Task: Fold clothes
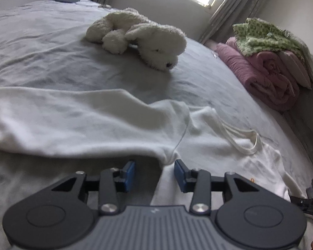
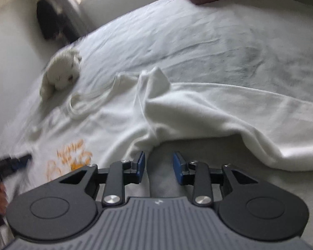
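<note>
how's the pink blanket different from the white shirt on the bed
The pink blanket is rolled and folded into a thick bundle; the white shirt lies spread out, one part folded over. The blanket sits at the bed's far edge under a green patterned cloth; the shirt lies near the cameras with nothing on it. The shirt has orange print; the blanket is plain. Both are soft fabric.

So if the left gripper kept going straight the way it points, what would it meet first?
Most likely the folded edge of the white shirt, bunched just ahead of the open left gripper. The plush dog lies well beyond; depth is hard to judge.
</note>
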{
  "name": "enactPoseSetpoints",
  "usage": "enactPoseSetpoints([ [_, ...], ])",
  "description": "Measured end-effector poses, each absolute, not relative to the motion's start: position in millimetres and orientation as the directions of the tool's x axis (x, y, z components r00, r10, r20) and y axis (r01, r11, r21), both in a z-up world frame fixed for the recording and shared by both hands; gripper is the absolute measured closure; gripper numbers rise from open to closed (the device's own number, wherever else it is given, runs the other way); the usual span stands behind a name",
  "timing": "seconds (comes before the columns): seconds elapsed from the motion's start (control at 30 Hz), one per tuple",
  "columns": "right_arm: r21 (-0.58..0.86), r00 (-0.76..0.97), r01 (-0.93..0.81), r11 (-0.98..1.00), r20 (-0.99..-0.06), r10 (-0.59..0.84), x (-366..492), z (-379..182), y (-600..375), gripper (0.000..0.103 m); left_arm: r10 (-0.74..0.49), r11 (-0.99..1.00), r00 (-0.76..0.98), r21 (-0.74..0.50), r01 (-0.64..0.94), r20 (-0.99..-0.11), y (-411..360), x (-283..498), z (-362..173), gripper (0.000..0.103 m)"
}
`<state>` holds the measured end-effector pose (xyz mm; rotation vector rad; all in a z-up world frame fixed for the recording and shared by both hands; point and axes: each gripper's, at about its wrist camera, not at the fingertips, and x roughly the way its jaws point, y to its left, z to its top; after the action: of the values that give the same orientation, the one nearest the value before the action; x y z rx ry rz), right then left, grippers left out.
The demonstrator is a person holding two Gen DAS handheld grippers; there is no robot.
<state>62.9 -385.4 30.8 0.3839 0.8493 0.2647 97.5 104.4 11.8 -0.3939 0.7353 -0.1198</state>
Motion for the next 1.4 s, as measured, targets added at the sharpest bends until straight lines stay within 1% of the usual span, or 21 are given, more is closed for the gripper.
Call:
enactPoseSetpoints([
  [0.07, 0.451, 0.652, -0.056, 0.891, -0.66, 0.375, 64.5, 29.5, -386.5, 0.068, -0.237, 0.924, 0.743, -0.382, -0.028, -0.625, 103.5, 99.5, 10.0, 0.066],
  [0.13, 0.476, 0.665, -0.04, 0.878, -0.643, 0.379, 67.1, 26.3, -387.5, 0.068, -0.227, 0.929, 0.744, -0.37, -0.029, -0.629, 102.6, 101.1, 8.5, 0.09],
  [0.2, 0.499, 0.68, -0.029, 0.866, -0.626, 0.383, 70.1, 23.6, -387.2, 0.068, -0.209, 0.936, 0.737, -0.349, -0.038, -0.642, 101.8, 102.2, 7.4, 0.102],
  [0.23, 0.486, 0.689, -0.025, 0.874, -0.624, 0.367, 71.4, 23.3, -385.5, 0.077, -0.206, 0.937, 0.738, -0.346, -0.04, -0.643, 101.9, 102.2, 7.7, 0.102],
  [0.3, 0.43, 0.7, -0.027, 0.902, -0.636, 0.324, 72.5, 25.2, -381.3, 0.089, -0.195, 0.941, 0.743, -0.336, -0.043, -0.64, 102.3, 100.8, 9.3, 0.102],
  [0.5, 0.376, 0.745, -0.056, 0.925, -0.601, 0.29, 66.4, 46.3, -376.1, 0.095, -0.185, 0.938, 0.76, -0.342, -0.052, -0.623, 106.1, 98.1, 16.4, 0.102],
  [0.53, 0.337, 0.754, -0.055, 0.94, -0.603, 0.261, 65.7, 49.8, -374.2, 0.097, -0.182, 0.939, 0.763, -0.341, -0.053, -0.62, 106.4, 97.7, 17.5, 0.102],
  [0.57, 0.295, 0.763, -0.053, 0.954, -0.605, 0.229, 65.1, 53.1, -372.1, 0.101, -0.179, 0.939, 0.767, -0.339, -0.054, -0.617, 106.6, 97.5, 18.6, 0.102],
  [0.6, 0.252, 0.772, -0.05, 0.966, -0.604, 0.198, 64.5, 56.4, -369.9, 0.103, -0.177, 0.941, 0.766, -0.336, -0.053, -0.618, 105.9, 97.5, 18.3, 0.102],
  [0.63, 0.189, 0.782, -0.047, 0.981, -0.604, 0.154, 65.1, 57.1, -365.7, 0.103, -0.176, 0.942, 0.765, -0.331, -0.052, -0.619, 105.0, 97.6, 17.6, 0.102],
  [0.67, 0.173, 0.779, -0.054, 0.983, -0.608, 0.15, 67.2, 54.5, -365.0, 0.103, -0.174, 0.944, 0.764, -0.327, -0.05, -0.621, 104.0, 97.6, 17.0, 0.102],
  [0.7, 0.163, 0.775, -0.063, 0.985, -0.613, 0.151, 69.4, 51.7, -364.8, 0.103, -0.172, 0.947, 0.758, -0.318, -0.048, -0.63, 102.8, 98.2, 14.5, 0.102],
  [0.77, 0.248, 0.728, -0.081, 0.965, -0.647, 0.227, 74.9, 39.9, -370.7, 0.103, -0.173, 0.947, 0.746, -0.316, -0.053, -0.644, 102.8, 99.0, 11.0, 0.102],
  [0.8, 0.279, 0.717, -0.069, 0.958, -0.654, 0.243, 75.2, 36.6, -374.2, 0.102, -0.178, 0.943, 0.744, -0.327, -0.058, -0.645, 104.9, 99.4, 10.7, 0.102],
  [0.87, 0.33, 0.714, -0.031, 0.943, -0.653, 0.252, 71.7, 36.0, -383.7, 0.091, -0.179, 0.938, 0.746, -0.339, -0.067, -0.641, 108.7, 99.4, 12.6, 0.103],
  [0.97, 0.418, 0.715, 0.0, 0.909, -0.635, 0.292, 67.9, 39.4, -399.8, 0.088, -0.131, 0.943, 0.753, -0.315, -0.106, -0.645, 114.8, 98.8, 14.5, 0.103],
  [1.0, 0.44, 0.708, -0.008, 0.898, -0.631, 0.316, 67.9, 39.1, -400.2, 0.079, -0.127, 0.938, 0.751, -0.324, -0.12, -0.648, 118.4, 98.9, 14.2, 0.103],
  [1.03, 0.46, 0.701, -0.019, 0.888, -0.627, 0.34, 68.0, 38.6, -400.0, 0.066, -0.133, 0.932, 0.749, -0.339, -0.129, -0.65, 121.5, 99.0, 13.6, 0.103],
  [1.07, 0.481, 0.692, -0.029, 0.876, -0.623, 0.365, 68.1, 38.1, -399.9, 0.063, -0.141, 0.926, 0.747, -0.353, -0.133, -0.65, 123.4, 99.2, 13.3, 0.103],
  [1.23, 0.434, 0.647, -0.079, 0.898, -0.662, 0.377, 70.4, 32.5, -378.6, 0.063, -0.246, 0.873, 0.726, -0.472, -0.121, -0.642, 128.0, 100.4, 11.5, 0.102],
  [1.4, 0.434, 0.652, -0.074, 0.898, -0.66, 0.373, 72.7, 27.4, -377.8, 0.063, -0.252, 0.874, 0.731, -0.474, -0.109, -0.634, 126.1, 101.1, 8.0, 0.101],
])
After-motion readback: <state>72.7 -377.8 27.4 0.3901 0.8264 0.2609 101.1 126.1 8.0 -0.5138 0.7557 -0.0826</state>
